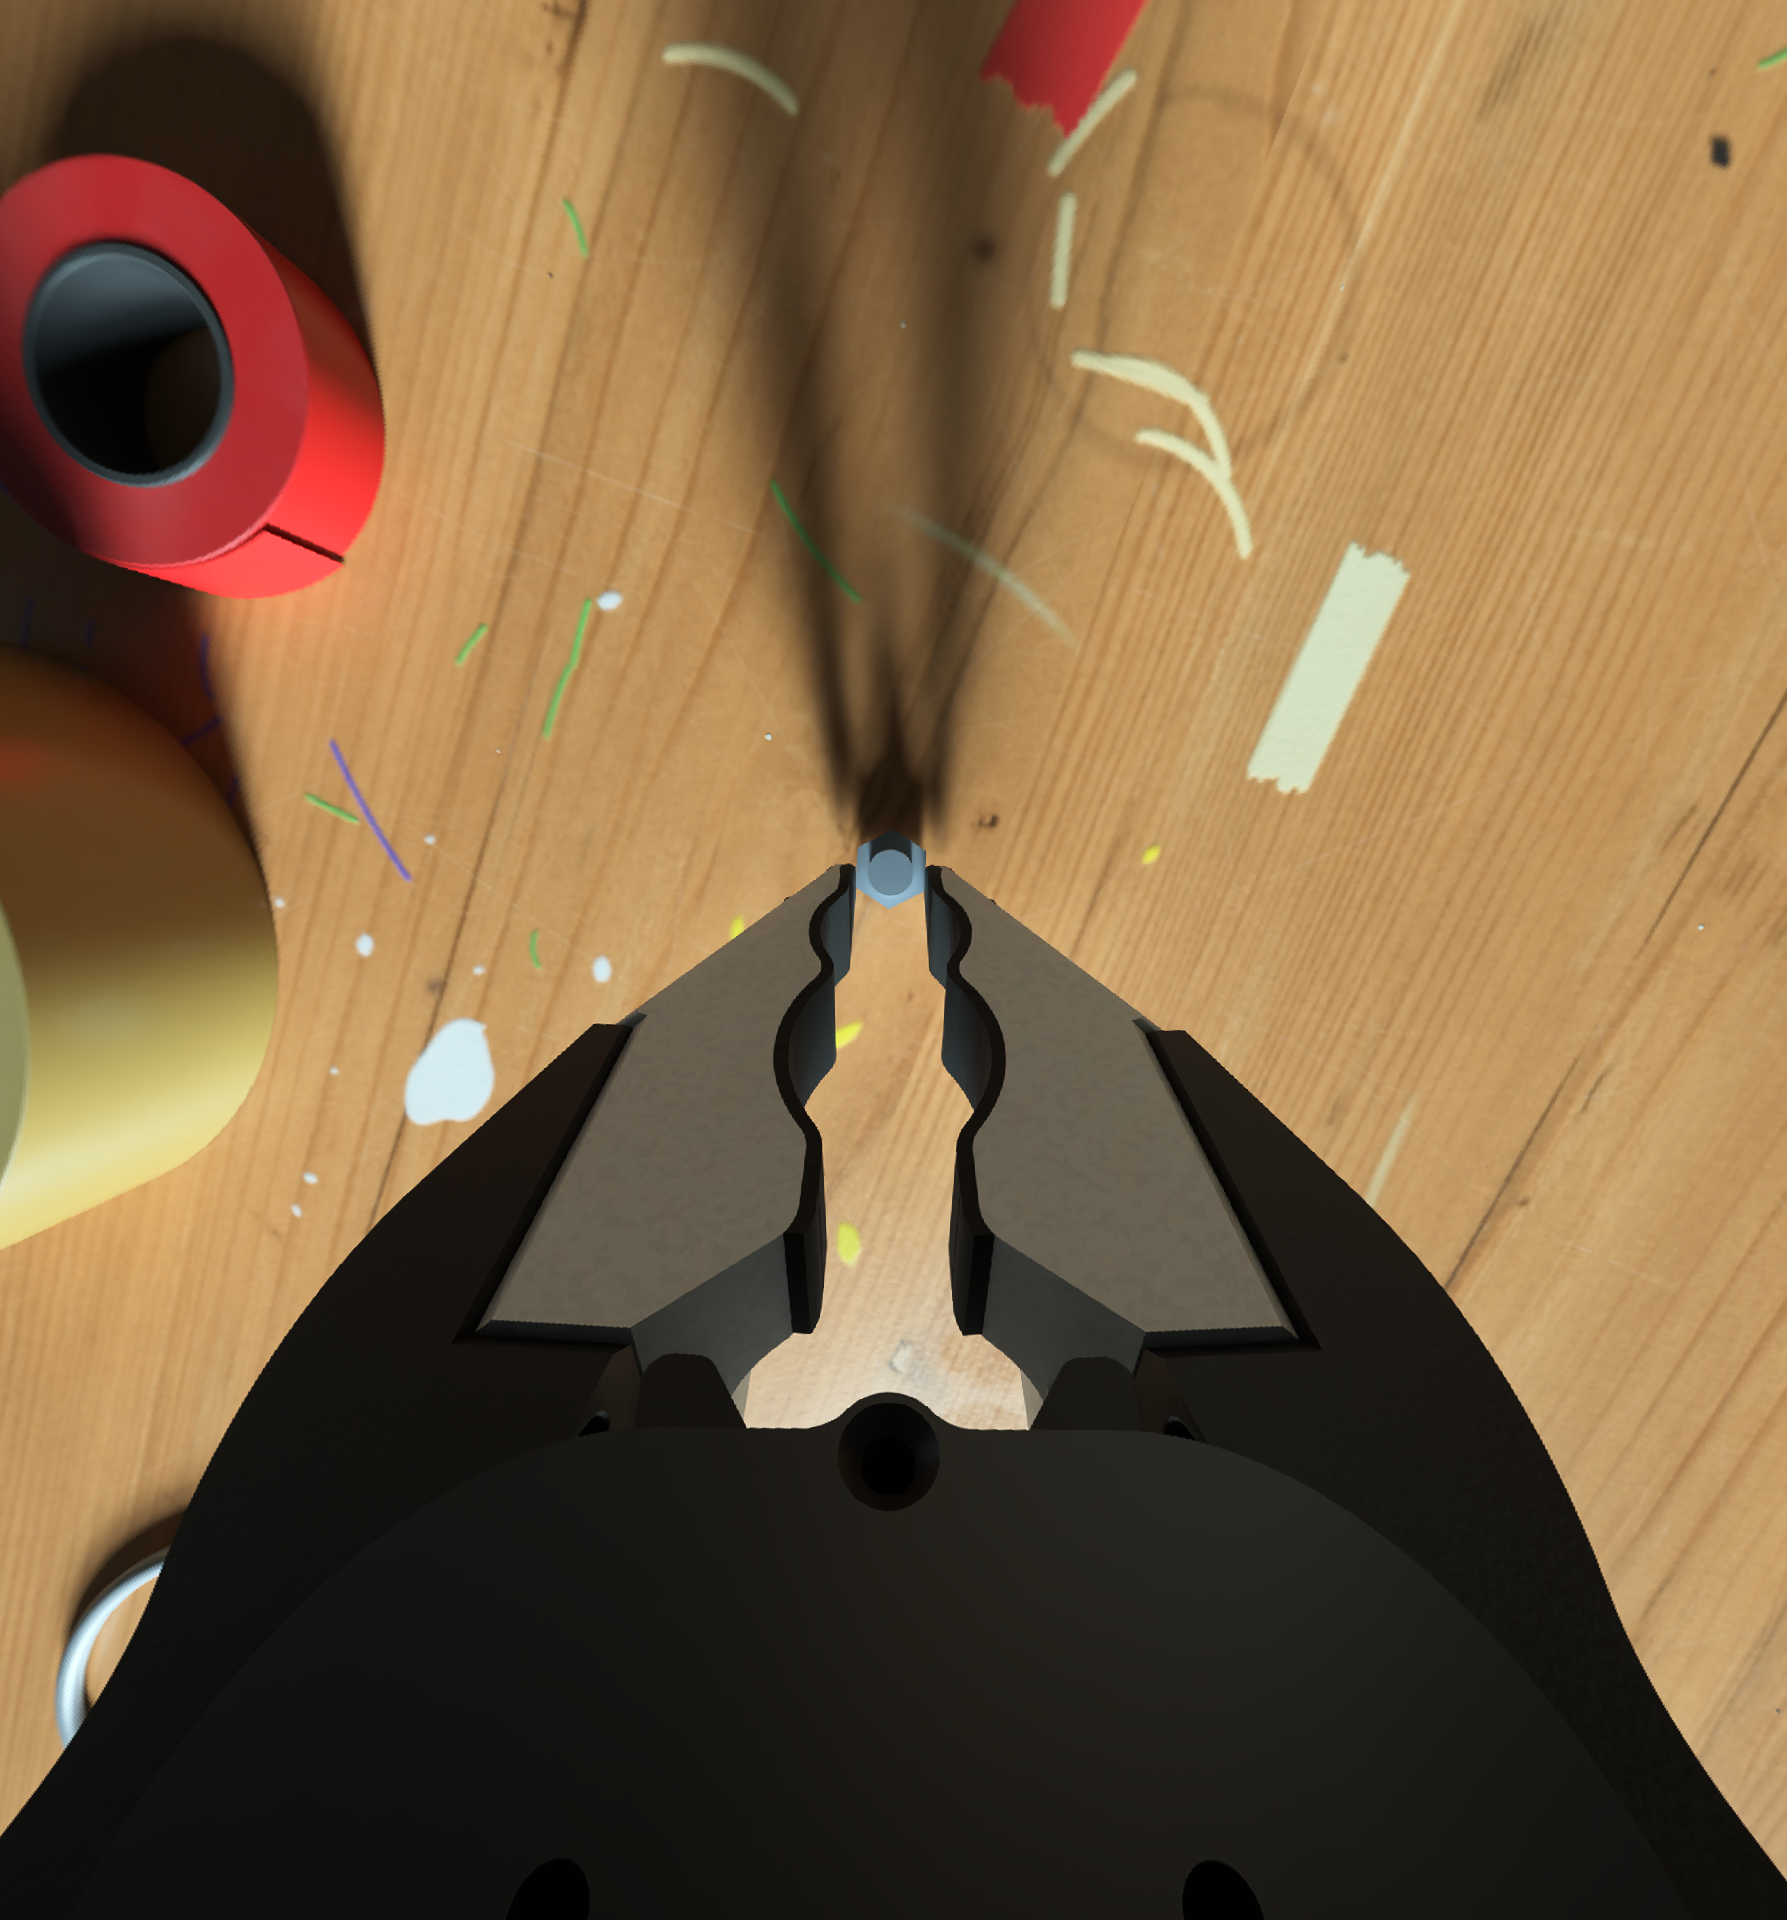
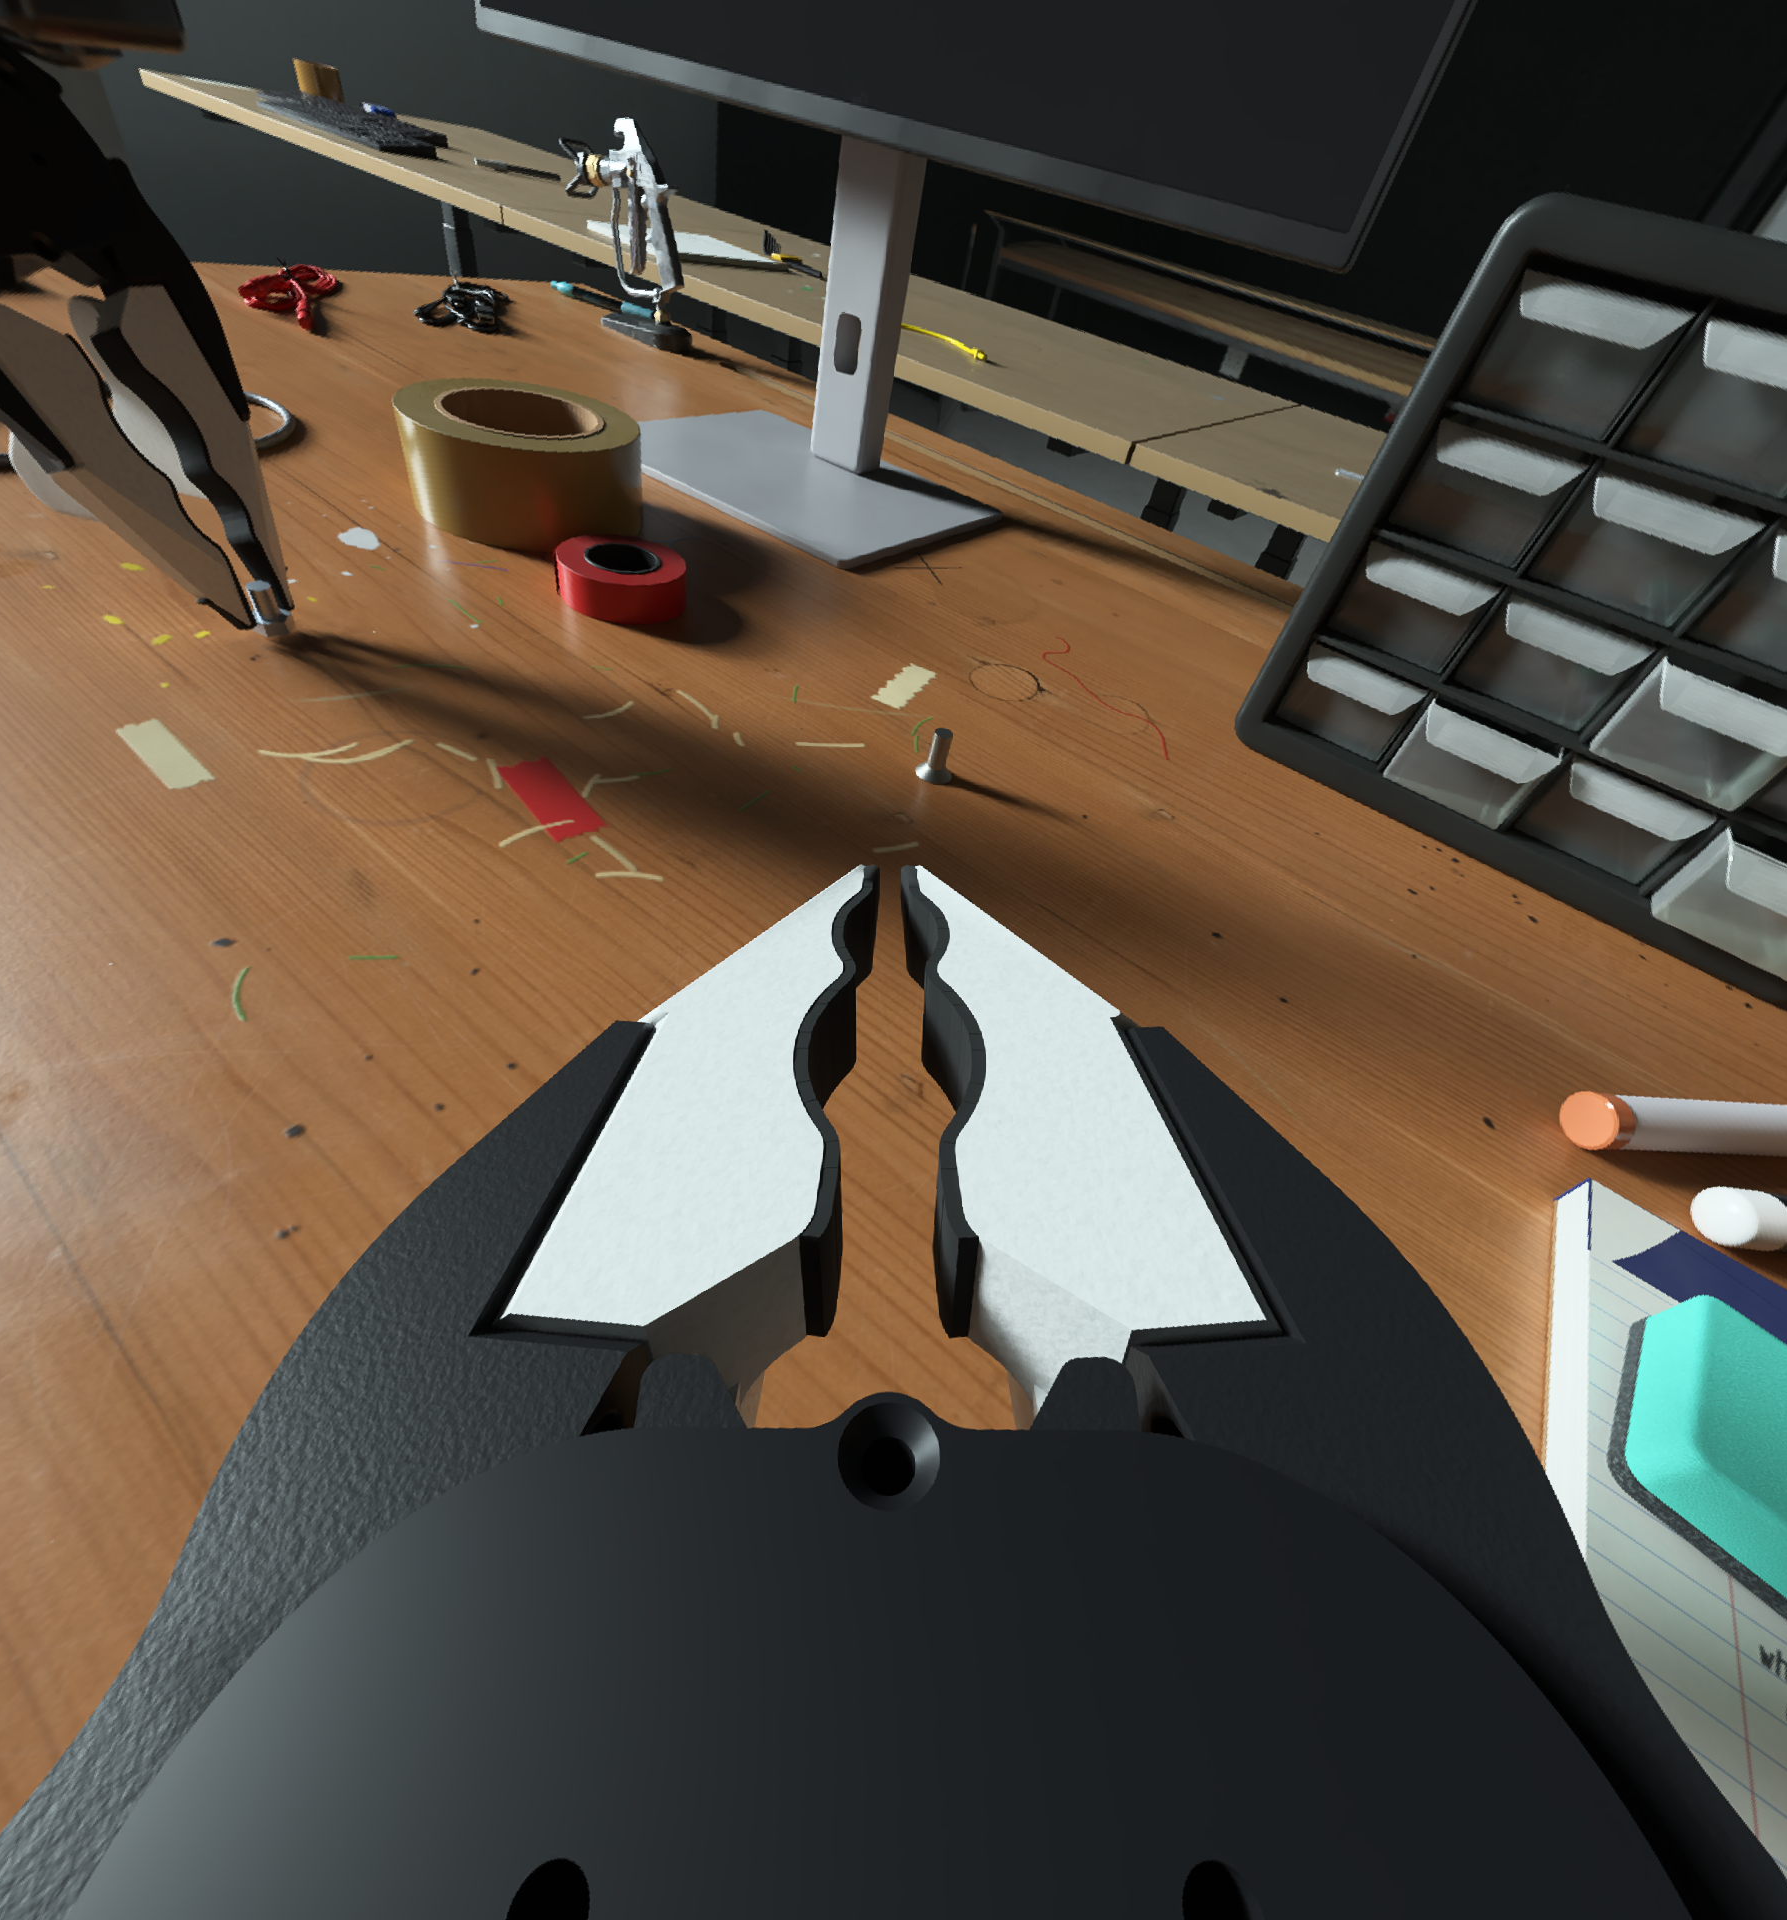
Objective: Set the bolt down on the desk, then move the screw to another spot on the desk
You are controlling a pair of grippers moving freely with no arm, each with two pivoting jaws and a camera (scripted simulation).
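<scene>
- Left wrist view: my left gripper [image 1: 890, 881] points down at the wooden table [image 1: 1491, 935], its fingertips pinching the bolt [image 1: 890, 873] on either side of the small grey hex head.
- The bolt sits at the very tips, directly over its own dark shadow on the wood; I cannot tell from this view whether it touches the surface.
- To the left stand a red tape roll [image 1: 167, 379] and, nearer me, a larger tan tape roll [image 1: 89, 935]. A pale tape strip [image 1: 1325, 686] lies to the right, among scattered shavings and paint spots.
- Right wrist view: my right gripper [image 2: 890, 883] hovers low over the table [image 2: 245, 1143] with its fingers drawn nearly together and nothing between them.
- The screw [image 2: 937, 755] stands upright on its head just beyond the tips, slightly right, apart from them.
- The left gripper [image 2: 265, 613] shows at far left, holding the bolt [image 2: 268, 608] at or just above the wood.
- A drawer organiser [image 2: 1595, 582] stands at right, a monitor stand [image 2: 827, 468] behind, with the red tape roll [image 2: 621, 579] and tan tape roll [image 2: 515, 462] between.
</scene>
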